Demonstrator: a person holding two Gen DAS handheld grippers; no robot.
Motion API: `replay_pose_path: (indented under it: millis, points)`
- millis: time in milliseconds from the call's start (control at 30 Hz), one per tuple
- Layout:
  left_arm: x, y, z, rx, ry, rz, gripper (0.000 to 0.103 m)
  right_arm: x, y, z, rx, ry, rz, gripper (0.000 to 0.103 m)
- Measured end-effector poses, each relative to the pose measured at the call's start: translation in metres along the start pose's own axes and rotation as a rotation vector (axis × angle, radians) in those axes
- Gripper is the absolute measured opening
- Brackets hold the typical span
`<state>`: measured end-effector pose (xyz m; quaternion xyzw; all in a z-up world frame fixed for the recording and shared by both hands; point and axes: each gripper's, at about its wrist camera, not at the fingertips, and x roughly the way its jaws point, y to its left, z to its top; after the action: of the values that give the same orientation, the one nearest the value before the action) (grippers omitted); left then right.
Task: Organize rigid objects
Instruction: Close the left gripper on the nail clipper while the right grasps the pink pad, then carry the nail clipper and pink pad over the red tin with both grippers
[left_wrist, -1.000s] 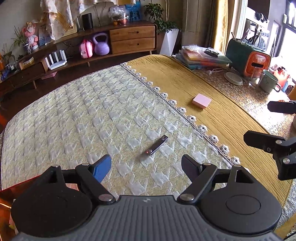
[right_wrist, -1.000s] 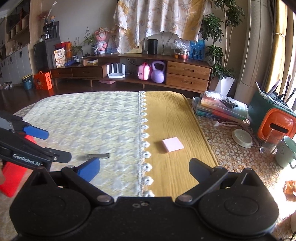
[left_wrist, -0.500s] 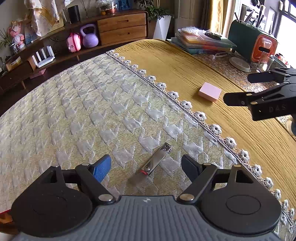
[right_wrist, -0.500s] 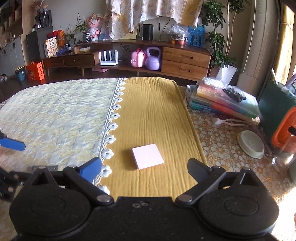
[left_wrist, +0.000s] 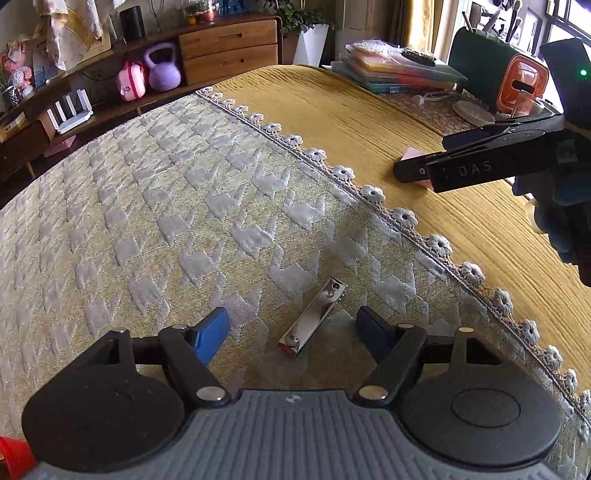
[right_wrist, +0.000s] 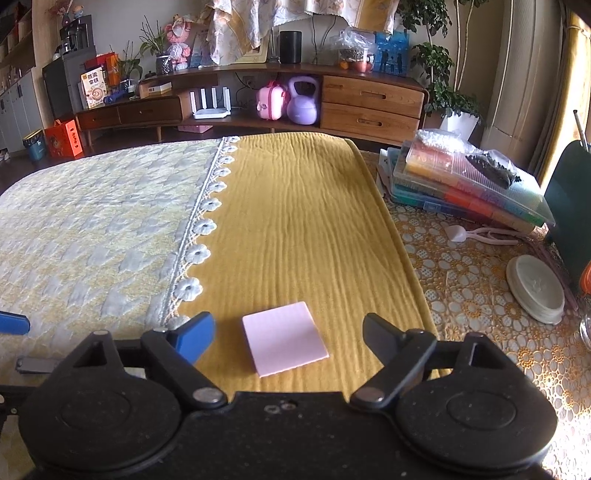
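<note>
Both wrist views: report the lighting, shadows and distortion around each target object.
Left wrist view: the nail clipper lies in the dark shadow of the open left gripper, its metal catching a faint sheen; fisheye bows the lace trim. Right wrist view: the pink notepad is sharp and evenly lit between the open right gripper fingers; window light brightens the right edge.

sideboard (right_wrist: 258, 99): long, wooden, against wall | curtain (right_wrist: 524, 74): beige, right | plant (right_wrist: 439, 88): potted, by sideboard
</note>
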<state>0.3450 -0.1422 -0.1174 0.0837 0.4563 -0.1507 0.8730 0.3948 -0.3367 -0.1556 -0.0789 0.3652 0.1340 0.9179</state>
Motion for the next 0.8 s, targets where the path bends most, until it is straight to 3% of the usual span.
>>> replay_pose_path:
  millis: [67,200,233,333,433,667,800]
  points:
    - [-0.001,-0.002,0.0,0.006,-0.009,-0.007,0.063,0.004,0.001,-0.001,0.001,0.012,0.011,0.075]
    - [-0.004,-0.006,0.0,0.008,-0.016,-0.011,0.035,0.006,0.002,-0.002,0.001,0.001,0.019,0.07]
    - [-0.005,-0.007,0.0,0.006,-0.014,-0.009,0.029,0.005,0.003,-0.003,0.001,-0.004,0.021,0.065]
    - [-0.006,-0.011,0.0,0.003,-0.012,0.006,0.021,0.002,0.006,-0.003,-0.005,-0.01,0.023,0.054]
    - [-0.007,-0.014,-0.002,0.008,-0.011,0.016,0.013,-0.002,0.011,-0.005,-0.011,-0.016,0.02,0.042]
    - [-0.01,-0.016,-0.005,-0.017,-0.005,0.045,0.011,-0.017,0.023,-0.019,0.012,-0.015,0.017,0.041]
    - [-0.014,-0.018,-0.008,-0.031,0.007,0.069,0.011,-0.034,0.03,-0.03,0.056,-0.007,0.067,0.041]
